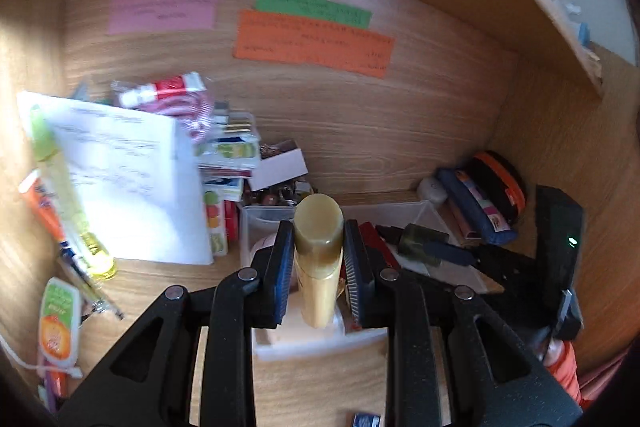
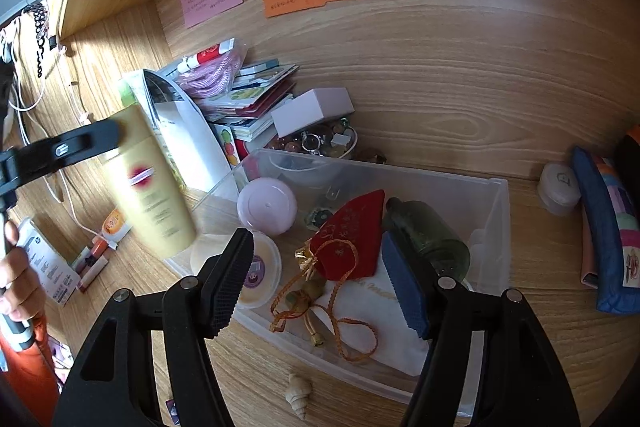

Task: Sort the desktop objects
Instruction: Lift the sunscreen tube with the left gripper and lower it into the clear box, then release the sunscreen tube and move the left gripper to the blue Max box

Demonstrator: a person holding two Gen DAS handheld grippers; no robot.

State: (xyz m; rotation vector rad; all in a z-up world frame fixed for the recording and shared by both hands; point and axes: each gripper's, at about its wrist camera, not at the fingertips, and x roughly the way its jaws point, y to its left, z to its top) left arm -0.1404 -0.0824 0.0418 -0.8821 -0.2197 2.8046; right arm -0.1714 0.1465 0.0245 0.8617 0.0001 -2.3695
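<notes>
While the left gripper (image 1: 319, 259) clamps a gold bottle (image 1: 319, 259), it hangs above the clear bin (image 2: 490, 227).
Right gripper (image 2: 320, 279) gapes, holding nothing, its 2 fingers over the bin's red pouch (image 2: 354, 239).

- left gripper (image 1: 319, 259): matte black linkage arms, silver pivot pins, ribbed blue pads (image 1: 282, 267)
- right gripper (image 2: 318, 277): same black frame, silver pins; one pad blue, one black
- bare hand (image 2: 16, 275), orange sleeve (image 2: 28, 375)

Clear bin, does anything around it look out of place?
Yes. A small seashell lies loose on the desk just outside the bin's front wall, apart from everything sorted inside.
</notes>
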